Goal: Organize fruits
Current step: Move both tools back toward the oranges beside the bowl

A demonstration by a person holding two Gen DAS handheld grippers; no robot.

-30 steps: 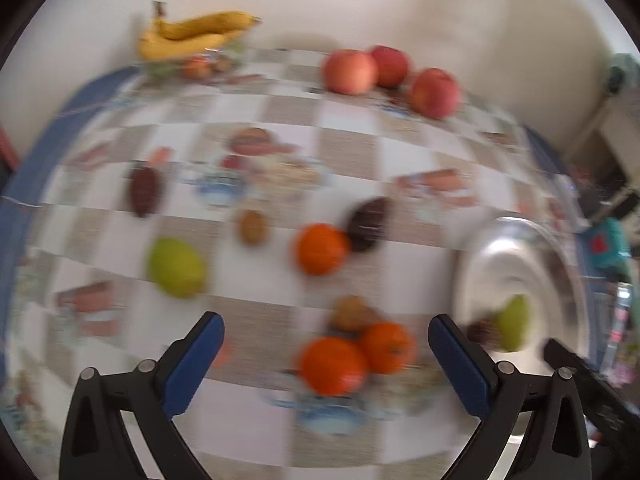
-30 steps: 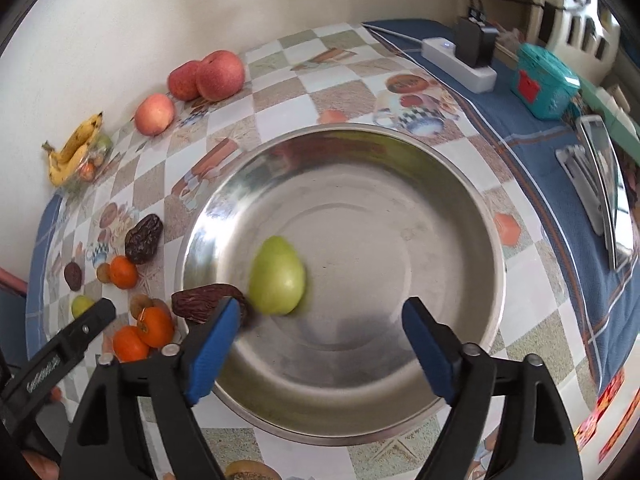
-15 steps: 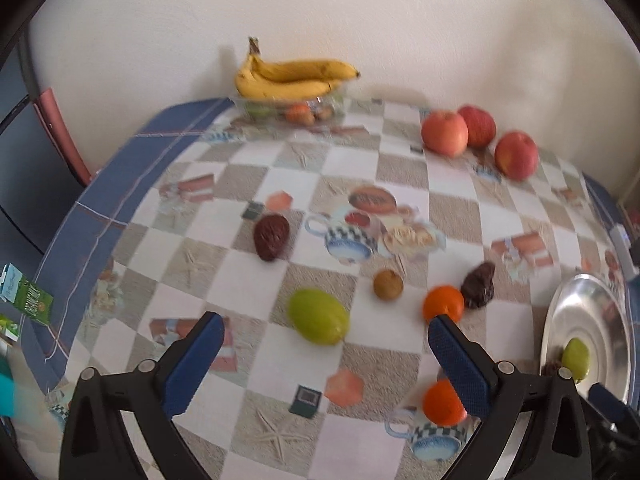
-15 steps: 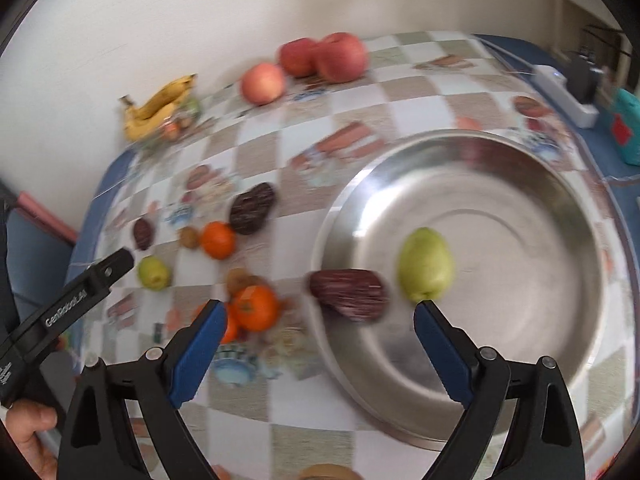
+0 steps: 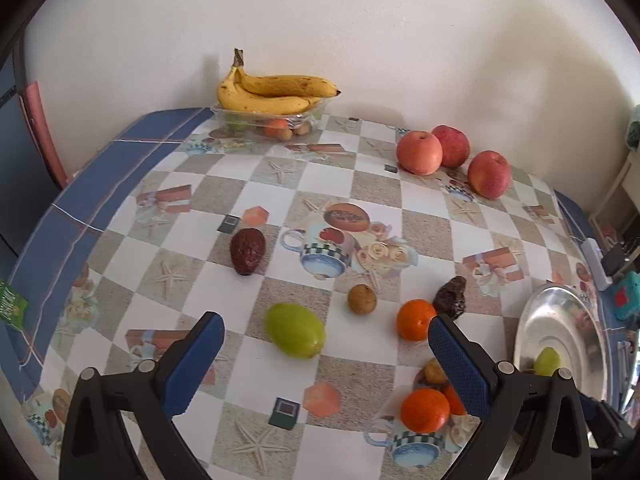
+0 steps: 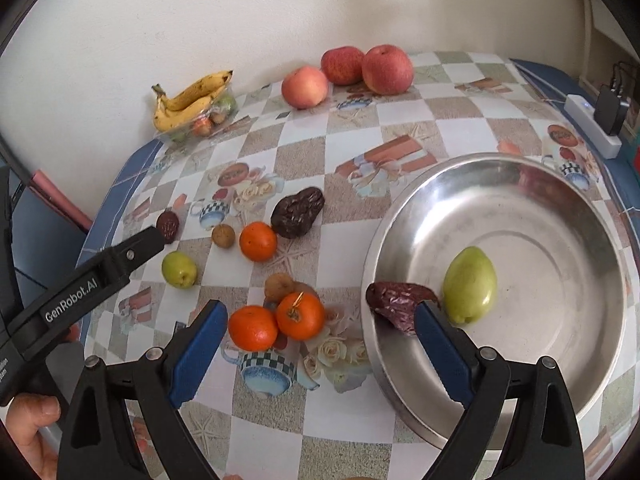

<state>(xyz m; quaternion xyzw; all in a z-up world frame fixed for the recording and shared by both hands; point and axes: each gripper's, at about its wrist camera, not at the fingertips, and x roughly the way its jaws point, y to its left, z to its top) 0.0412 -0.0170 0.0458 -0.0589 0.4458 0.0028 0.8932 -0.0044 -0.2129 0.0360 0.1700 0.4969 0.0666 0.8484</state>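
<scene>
Both our tools gape wide and empty. The left tool (image 5: 324, 354) hovers near the green fruit (image 5: 295, 330); closing off-centre could roll it across the counter (image 5: 276, 360).

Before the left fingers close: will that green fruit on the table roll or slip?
The green fruit is oval and lies on its side, so a push would probably roll it. Its skin looks smooth and glossy, perhaps slippery. The left gripper is open wide enough to straddle it.
</scene>
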